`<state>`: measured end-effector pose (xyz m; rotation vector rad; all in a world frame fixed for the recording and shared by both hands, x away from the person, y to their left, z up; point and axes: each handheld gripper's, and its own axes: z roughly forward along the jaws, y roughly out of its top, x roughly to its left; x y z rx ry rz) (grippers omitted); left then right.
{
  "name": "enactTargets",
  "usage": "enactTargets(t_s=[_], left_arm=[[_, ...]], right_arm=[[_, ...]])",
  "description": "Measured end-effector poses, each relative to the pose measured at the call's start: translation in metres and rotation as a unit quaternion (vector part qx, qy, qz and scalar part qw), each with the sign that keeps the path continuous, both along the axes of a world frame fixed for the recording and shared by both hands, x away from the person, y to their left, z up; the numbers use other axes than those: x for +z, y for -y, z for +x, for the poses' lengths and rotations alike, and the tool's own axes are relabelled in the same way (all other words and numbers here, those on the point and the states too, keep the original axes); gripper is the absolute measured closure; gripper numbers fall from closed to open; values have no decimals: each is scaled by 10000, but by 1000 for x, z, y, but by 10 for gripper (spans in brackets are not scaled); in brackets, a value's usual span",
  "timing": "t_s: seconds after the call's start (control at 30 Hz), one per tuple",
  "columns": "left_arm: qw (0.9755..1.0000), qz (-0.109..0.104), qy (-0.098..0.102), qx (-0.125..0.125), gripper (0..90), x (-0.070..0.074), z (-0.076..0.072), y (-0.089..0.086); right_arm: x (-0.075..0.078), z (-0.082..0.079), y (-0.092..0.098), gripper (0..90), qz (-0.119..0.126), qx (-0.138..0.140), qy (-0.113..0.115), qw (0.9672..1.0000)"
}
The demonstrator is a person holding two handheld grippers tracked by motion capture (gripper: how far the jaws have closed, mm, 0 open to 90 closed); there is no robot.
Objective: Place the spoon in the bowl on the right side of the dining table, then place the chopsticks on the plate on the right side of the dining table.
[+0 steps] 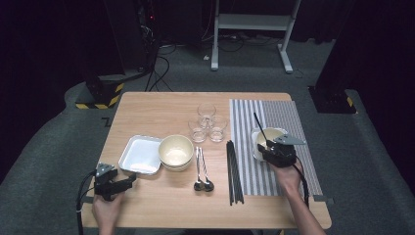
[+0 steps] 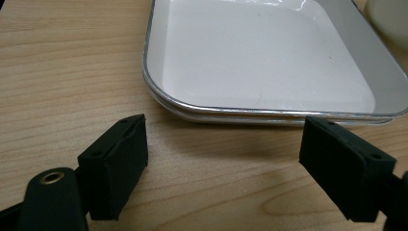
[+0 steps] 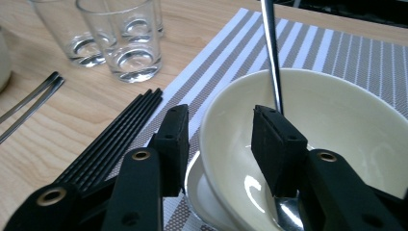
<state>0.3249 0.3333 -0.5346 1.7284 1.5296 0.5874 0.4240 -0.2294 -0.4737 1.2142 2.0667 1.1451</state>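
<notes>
A cream bowl stands on the striped placemat, with a metal spoon leaning inside it. My right gripper is open and straddles the bowl's near rim, one jaw outside and one inside beside the spoon handle. A gap shows between the outer pad and the bowl wall. A white dish edge shows under the bowl. My left gripper rests open on the table just in front of a white metal tray, holding nothing.
A second cream bowl sits right of the tray. Three glasses cluster mid-table. Two spoons and several black chopsticks lie left of the placemat. The table's front edge is near both hands.
</notes>
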Motion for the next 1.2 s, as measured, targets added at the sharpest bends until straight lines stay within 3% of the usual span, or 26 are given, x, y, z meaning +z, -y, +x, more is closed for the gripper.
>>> enactTargets(t_s=[0.33, 0.43, 0.57, 0.73, 0.93, 1.07, 1.17, 1.2], left_arm=[[10000, -48, 10, -19, 173, 0, 0, -2], [10000, -41, 11, -20, 173, 0, 0, -2], [10000, -50, 11, -19, 173, 0, 0, -2], [10000, -53, 16, -20, 172, 0, 0, -2], [10000, -29, 1, -9, 174, 0, 0, -1], [10000, -37, 8, -7, 174, 0, 0, -1], [10000, -44, 11, -10, 174, 0, 0, -2], [10000, -56, 12, -25, 173, 0, 0, -2]], right_arm=[[-3, -7, -9, 632, 83, 209, -135, 9997], [-1, -9, -14, 650, -53, 168, -78, 9998], [5, -13, -16, 662, 102, 285, 3, 9995], [2, -12, -25, 661, 24, 422, -139, 9990], [-3, -13, -36, 654, 61, 716, -211, 9972], [-7, -13, -39, 625, 176, 822, -312, 9960], [-9, -13, -41, 612, 126, 821, -346, 9959], [-12, -13, -42, 613, 188, 867, -451, 9950]])
